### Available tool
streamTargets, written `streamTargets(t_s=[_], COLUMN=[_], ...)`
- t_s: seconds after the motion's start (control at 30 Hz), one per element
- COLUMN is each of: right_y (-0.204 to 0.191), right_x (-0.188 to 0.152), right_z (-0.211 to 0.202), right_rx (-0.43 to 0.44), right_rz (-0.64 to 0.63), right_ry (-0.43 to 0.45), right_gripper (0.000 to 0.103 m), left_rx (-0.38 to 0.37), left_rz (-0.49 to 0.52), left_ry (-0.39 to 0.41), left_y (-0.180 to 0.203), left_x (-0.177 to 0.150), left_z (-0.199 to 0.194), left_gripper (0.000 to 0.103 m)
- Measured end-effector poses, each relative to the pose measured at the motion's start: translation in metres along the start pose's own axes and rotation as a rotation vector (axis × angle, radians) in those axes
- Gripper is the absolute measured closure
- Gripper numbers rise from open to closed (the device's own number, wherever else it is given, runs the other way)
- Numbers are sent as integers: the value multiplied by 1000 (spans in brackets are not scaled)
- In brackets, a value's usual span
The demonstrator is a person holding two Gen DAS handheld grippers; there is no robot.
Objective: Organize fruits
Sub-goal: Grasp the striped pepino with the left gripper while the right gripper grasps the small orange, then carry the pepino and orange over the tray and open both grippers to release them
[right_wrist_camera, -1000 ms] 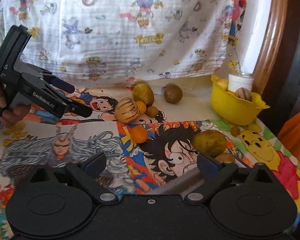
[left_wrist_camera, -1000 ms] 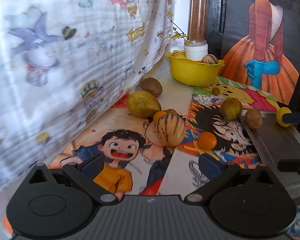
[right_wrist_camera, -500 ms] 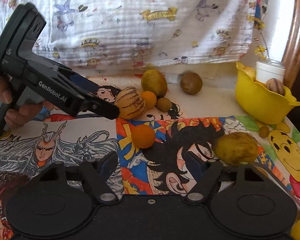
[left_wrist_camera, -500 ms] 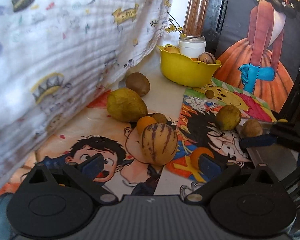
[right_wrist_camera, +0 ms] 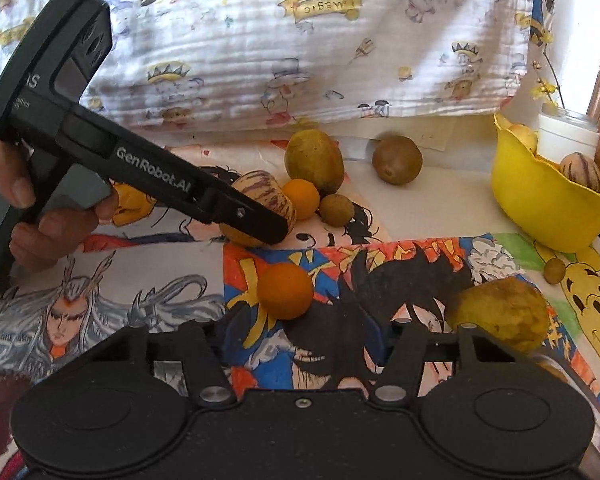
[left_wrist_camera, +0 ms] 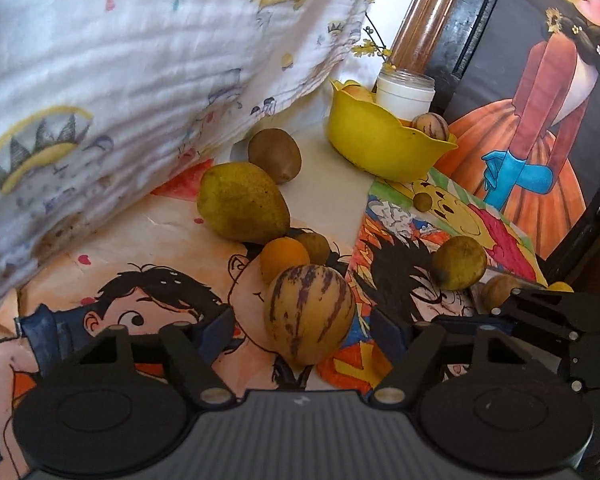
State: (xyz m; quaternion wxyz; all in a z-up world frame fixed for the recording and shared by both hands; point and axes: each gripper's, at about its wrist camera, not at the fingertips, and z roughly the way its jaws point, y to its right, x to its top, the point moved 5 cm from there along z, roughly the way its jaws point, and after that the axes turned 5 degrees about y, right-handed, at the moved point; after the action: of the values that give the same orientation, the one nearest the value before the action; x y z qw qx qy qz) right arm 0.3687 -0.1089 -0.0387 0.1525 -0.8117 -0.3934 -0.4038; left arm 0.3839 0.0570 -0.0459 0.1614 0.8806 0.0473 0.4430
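Straddling the striped melon [left_wrist_camera: 309,314], the left gripper [left_wrist_camera: 304,330] has its fingers [left_wrist_camera: 216,330] spread wide apart, one on each side of the fruit, with a gap showing on both sides. The melon rests on the cartoon-printed surface [left_wrist_camera: 148,236]; just beyond the fingertips sit a small orange [left_wrist_camera: 284,255] and, farther on, a large pear [left_wrist_camera: 242,201] and a kiwi [left_wrist_camera: 275,155]. Well beyond them stands the yellow bowl [left_wrist_camera: 384,148] (another striped fruit and a white jar show at its rim). The right gripper [right_wrist_camera: 304,344] likewise has its fingers [right_wrist_camera: 384,346] apart, holding nothing, with a second orange [right_wrist_camera: 285,290] lying just ahead of them and a yellow-brown pear [right_wrist_camera: 500,314] beside the right-hand finger.
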Motion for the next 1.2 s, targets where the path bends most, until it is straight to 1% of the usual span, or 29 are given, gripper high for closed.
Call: streamTargets(t_s=[0.17, 0.2, 0.27, 0.33, 0.47, 0.7, 0.87, 1.03, 1.2], right_y=[-1, -1, -1, -2, -4, -3, 1, 12, 33], right_x=[2, 3, 3, 3, 3, 0, -9, -20, -36], right_z=[6, 7, 8, 9, 9, -1, -22, -54, -91], right_rx=[18, 22, 31, 36, 47, 41, 28, -4, -78], right_rz=[8, 9, 13, 17, 22, 14, 33, 76, 126], right_ry=[1, 2, 6, 9, 17, 8, 18, 55, 89], right_gripper=[53, 55, 57, 60, 68, 69, 69, 69, 69], left_rx=[-3, -7, -21, -34, -30, -12, 4, -36, -74], left_rz=[-15, -18, -23, -25, -19, -18, -18, -12, 17], left_ry=[-1, -2, -6, -12, -8, -4, -12, -26, -29], left_y=[-2, -2, -2, 0, 1, 4, 13, 36, 68], left_x=[2, 2, 2, 2, 1, -3, -5, -7, -9], left_z=[3, 3, 4, 4, 4, -2, -10, -19, -25], left_gripper=[39, 40, 46, 50, 51, 52, 52, 52, 52])
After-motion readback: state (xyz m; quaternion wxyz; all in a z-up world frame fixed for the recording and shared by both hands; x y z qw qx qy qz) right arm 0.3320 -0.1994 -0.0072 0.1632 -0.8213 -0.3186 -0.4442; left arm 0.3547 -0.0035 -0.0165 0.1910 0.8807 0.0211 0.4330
